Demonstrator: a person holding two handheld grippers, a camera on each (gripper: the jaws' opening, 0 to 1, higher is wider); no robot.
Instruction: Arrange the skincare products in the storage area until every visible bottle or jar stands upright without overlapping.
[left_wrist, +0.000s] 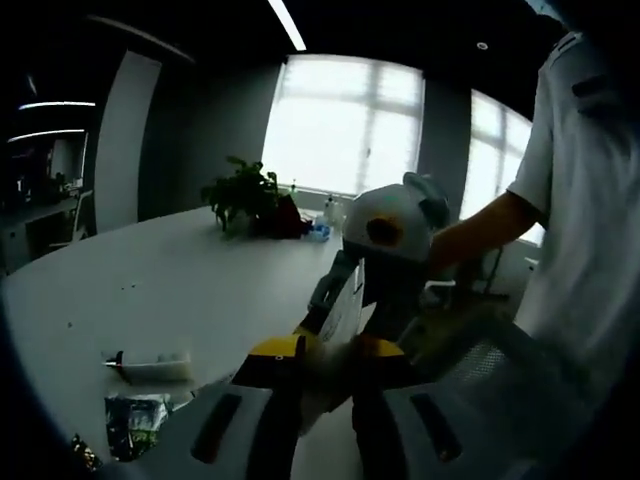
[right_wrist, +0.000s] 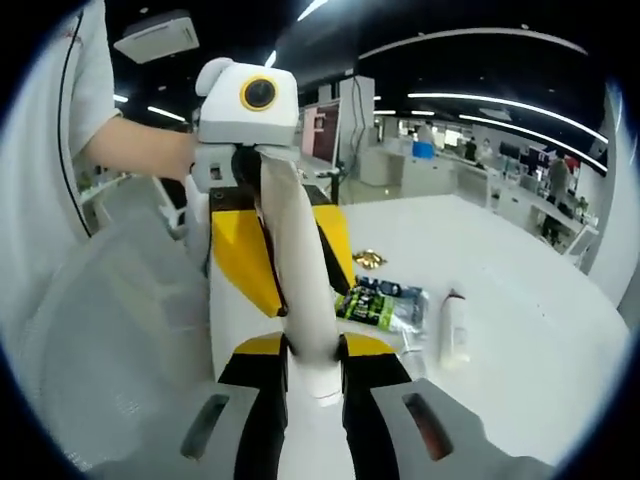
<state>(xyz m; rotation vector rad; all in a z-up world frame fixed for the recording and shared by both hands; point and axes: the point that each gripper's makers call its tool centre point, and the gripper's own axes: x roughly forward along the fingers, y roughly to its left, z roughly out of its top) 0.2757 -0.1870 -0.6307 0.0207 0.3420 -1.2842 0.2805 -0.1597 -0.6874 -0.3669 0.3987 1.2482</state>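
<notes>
While both grippers (right_wrist: 314, 375) (left_wrist: 325, 350) clamp the white tube (right_wrist: 300, 270), keep level, lower upright beside the table's (right_wrist: 500, 300) lying tube (right_wrist: 455, 330).

A large white table (left_wrist: 170, 275) runs back toward bright windows (left_wrist: 345, 125). A potted plant (left_wrist: 243, 195) stands at its far end, with a dark red object (left_wrist: 285, 218) just beside it. Near the table's close edge lies a green-printed plastic packet (right_wrist: 385, 303), and a small gold-wrapped item (right_wrist: 370, 259) rests farther back. A long ceiling light strip (right_wrist: 500, 100) glows over distant office desks (right_wrist: 440, 170).
</notes>
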